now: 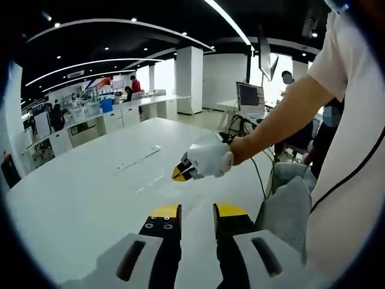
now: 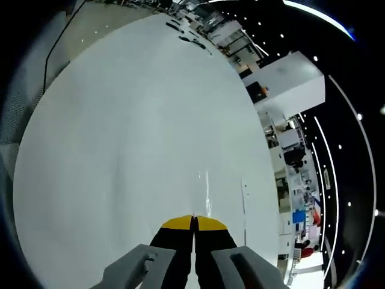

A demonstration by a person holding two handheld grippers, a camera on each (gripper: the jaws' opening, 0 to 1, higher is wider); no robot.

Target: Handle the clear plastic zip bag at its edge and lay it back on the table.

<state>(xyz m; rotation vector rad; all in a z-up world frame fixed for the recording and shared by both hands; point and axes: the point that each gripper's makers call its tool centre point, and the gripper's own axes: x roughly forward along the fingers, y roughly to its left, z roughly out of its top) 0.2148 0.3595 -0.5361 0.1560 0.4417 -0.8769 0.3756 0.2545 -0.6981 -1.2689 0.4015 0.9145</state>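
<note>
Bag: the bag (image 1: pixel 139 158) is lying flat on the white table (image 1: pixel 72 205), toward the middle and well in from every edge; in the right gripper view it is showing as faint glints and a thin line (image 2: pixel 207 189) just ahead of the jaws.
Handling: it is looking thin, limp and very light, likely slippery against the smooth top, so it should sag and flutter once lifted; nothing fragile about it.
Where to hold: the stiffer zip edge seems the best grip, pinched shallow at one end; which edge carries the zip is hard to make out, perhaps the long strip facing the far side.
Left gripper: the left gripper (image 1: pixel 195 209) is hovering above the near edge of the table, jaws parted a little and holding nothing.
Right gripper: the right gripper (image 2: pixel 194 221) is pointing down at the table with its yellow tips pressed together, nothing visible between them; in the left gripper view it (image 1: pixel 180 173) is riding in a white-gloved hand (image 1: pixel 210 156), just short of the bag.
Surface: the table is wide, glossy and white, giving little friction.
Room: an open office is stretching behind, with desks, a monitor (image 1: pixel 250 97), ceiling light strips and people standing far off.
</note>
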